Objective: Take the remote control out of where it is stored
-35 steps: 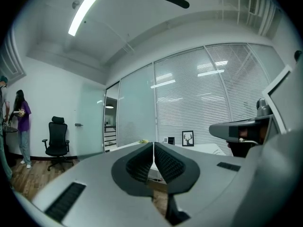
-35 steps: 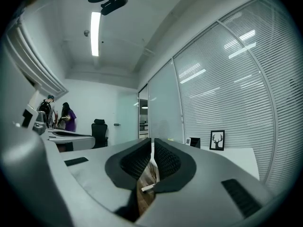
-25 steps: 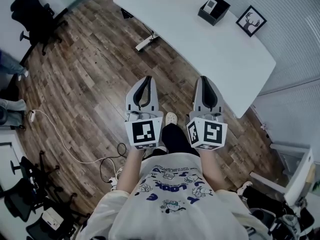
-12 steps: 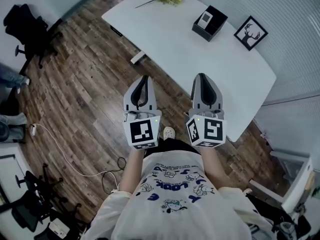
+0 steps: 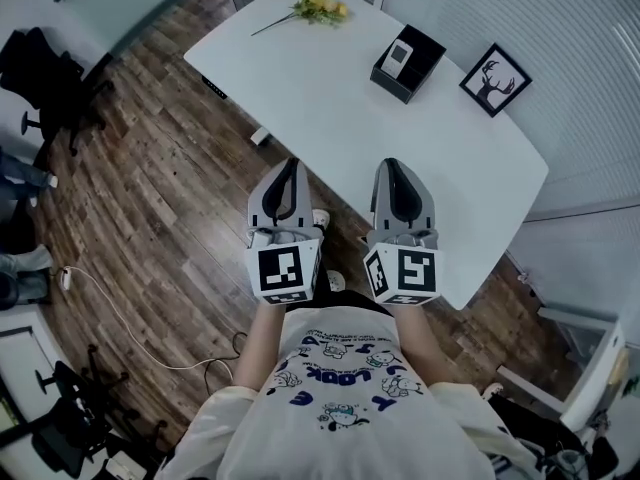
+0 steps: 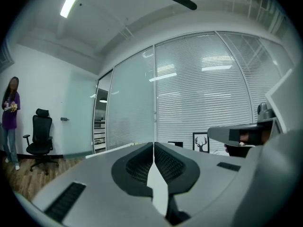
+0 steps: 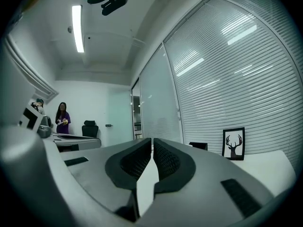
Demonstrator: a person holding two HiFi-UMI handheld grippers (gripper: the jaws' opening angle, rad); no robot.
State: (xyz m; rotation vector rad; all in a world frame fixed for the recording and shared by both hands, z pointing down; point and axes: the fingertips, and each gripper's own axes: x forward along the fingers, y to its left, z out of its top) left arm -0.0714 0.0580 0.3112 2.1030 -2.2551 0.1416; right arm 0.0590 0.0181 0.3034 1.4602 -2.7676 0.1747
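The remote control (image 5: 399, 54) stands in the black box (image 5: 430, 52), a pale slab upright against the dark inside, with nothing touching it. The black box sits on the white surface (image 5: 330, 98), toward its far side. Right of the black box and well apart from it, a framed deer picture (image 5: 495, 78) stands close to the window blinds (image 5: 560, 28). Left of the box, also well apart, yellow flowers (image 5: 322, 7) lie flat with the stem trailing away from the box.

Both tools are held side by side, level, on the near side of the black box and well short of it. The left tool (image 5: 290, 164) has its tip about at the surface's near edge, with the wooden floor (image 5: 150, 198) below its body. Its jaws are pressed together along their length, with nothing between them. The right tool (image 5: 393, 165) reaches over the surface, more directly in line with the black box. Its jaws are also closed, with only a hairline slit showing and nothing in it.

In the right gripper view, the box's dark top shows low beyond the jaw tips, with the deer picture to its right.

Far left of the box, an office chair (image 5: 55, 68) stands on the floor. A white cable (image 5: 120, 303) snakes across the boards nearer the person. In the left gripper view, a person in purple (image 6: 10, 117) stands beside an office chair, well away from the surface.
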